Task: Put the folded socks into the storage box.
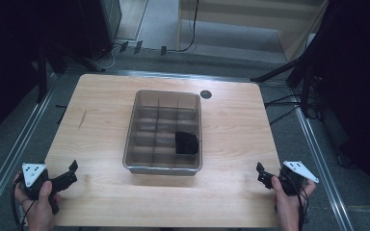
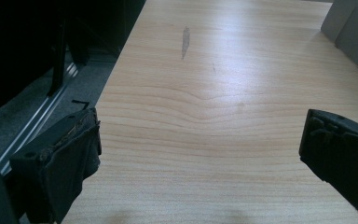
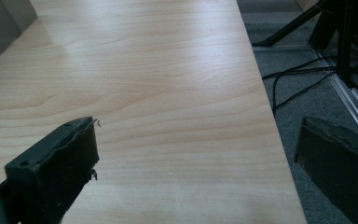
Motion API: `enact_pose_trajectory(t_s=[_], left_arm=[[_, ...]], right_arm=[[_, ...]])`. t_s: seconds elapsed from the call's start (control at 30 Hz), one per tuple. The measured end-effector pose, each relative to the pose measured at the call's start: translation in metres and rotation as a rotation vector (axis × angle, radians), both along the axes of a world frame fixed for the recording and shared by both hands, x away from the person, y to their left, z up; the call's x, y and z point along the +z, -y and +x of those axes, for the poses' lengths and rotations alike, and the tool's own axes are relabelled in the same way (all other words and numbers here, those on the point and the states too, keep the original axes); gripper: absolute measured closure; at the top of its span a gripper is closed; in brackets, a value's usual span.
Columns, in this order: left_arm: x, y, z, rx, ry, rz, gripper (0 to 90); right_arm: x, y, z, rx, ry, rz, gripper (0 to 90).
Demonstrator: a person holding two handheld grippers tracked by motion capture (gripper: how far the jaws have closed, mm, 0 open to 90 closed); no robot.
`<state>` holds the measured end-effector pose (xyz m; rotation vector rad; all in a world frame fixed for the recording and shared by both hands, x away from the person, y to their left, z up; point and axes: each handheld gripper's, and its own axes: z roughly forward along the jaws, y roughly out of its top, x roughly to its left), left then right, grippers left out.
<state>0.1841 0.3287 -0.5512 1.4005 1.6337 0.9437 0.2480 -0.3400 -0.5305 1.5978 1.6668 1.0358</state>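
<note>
Both your grippers sit wide open and empty at the near tabletop (image 1: 101,96) corners: left gripper (image 1: 70,174), right gripper (image 1: 262,174). The divided bin (image 1: 139,103) lies ahead, between them, with a black object (image 1: 187,143) in a compartment nearer your right gripper. Nothing looks started; reaching in from the right seems likeliest.

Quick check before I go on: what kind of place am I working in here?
Likely a lab or recording workspace: a wooden table holding a divided tray, dark stands and cables on grey carpet.
</note>
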Motion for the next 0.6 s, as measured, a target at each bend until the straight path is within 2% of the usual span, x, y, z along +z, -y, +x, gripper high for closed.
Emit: enact_pose_trajectory(t_s=[0.1, 0.3, 0.53, 0.6], left_arm=[[0.0, 0.0, 0.0, -0.002, -0.001, -0.001, 0.0], [0.0, 0.0, 0.0, -0.003, -0.001, -0.001, 0.0], [0.0, 0.0, 0.0, -0.004, -0.002, -0.004, 0.0], [0.0, 0.0, 0.0, -0.005, -0.003, -0.005, 0.0]], right_arm=[[-0.005, 0.011, -0.01, -0.013, -0.001, 0.035, 0.0], [-0.011, 0.017, -0.018, -0.013, -0.019, 0.033, 0.0], [-0.012, 0.018, -0.019, -0.021, -0.023, 0.039, 0.0], [-0.012, 0.018, -0.019, -0.024, -0.016, 0.027, 0.0]])
